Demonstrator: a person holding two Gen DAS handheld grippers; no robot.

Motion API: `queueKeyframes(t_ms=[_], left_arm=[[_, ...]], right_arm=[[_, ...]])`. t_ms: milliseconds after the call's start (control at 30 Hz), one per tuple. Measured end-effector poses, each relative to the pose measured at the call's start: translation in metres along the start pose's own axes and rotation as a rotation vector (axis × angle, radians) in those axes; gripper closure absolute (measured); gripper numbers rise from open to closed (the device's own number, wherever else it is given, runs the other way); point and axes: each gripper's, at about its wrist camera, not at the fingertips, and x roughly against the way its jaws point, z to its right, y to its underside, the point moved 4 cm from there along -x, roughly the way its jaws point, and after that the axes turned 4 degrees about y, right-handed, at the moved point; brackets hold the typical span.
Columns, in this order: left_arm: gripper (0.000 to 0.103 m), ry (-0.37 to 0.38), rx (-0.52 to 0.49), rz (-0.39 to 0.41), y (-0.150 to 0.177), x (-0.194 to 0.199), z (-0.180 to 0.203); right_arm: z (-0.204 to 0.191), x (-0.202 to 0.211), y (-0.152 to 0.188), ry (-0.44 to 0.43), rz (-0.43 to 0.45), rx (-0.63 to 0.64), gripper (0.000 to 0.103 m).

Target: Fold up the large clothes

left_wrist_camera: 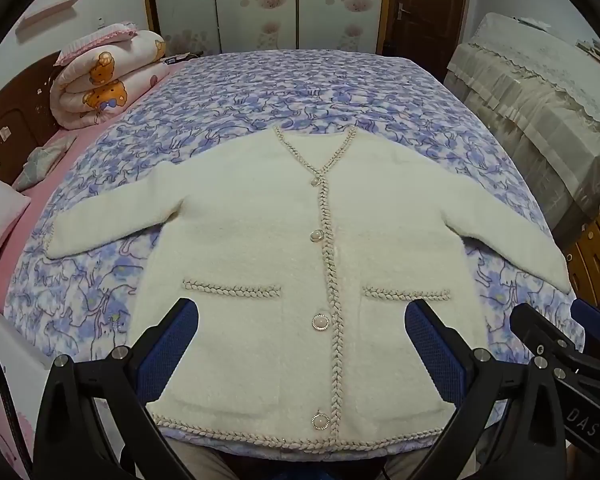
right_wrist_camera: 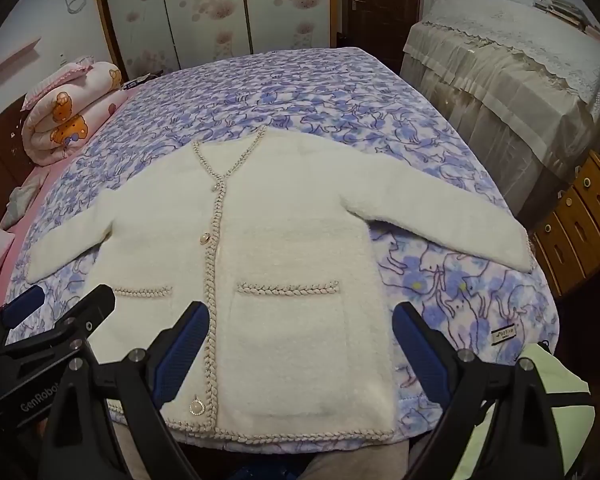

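Both hand-held grippers, left (left_wrist_camera: 302,330) and right (right_wrist_camera: 300,330), hover open above the cardigan (left_wrist_camera: 260,240). Folding hasn't begun; next, pinch a sleeve (right_wrist_camera: 440,216)

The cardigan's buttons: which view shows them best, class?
Left wrist view: all four buttons run down the cardigan, unobstructed. Right wrist view shows three; a finger of the right gripper covers the other.

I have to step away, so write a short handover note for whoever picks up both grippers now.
Left hand-held gripper: open, empty, above the cardigan's hem.
Right hand-held gripper: open, empty, above the right-hand pocket in its view.
Cream cardigan: flat on the floral blanket, front up, sleeves spread out.
Done: garment laid out.
Left: every fold, probably sleeves first.
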Motion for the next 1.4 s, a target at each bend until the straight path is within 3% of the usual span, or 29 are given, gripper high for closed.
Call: queueKeyframes(t_ms=[1400], left_arm=[[0.001,-0.007,-0.025,-0.016,0.009,0.008,0.011]], right_arm=[[0.021,-0.001,0.017,0.008,0.003,-0.015,0.009]])
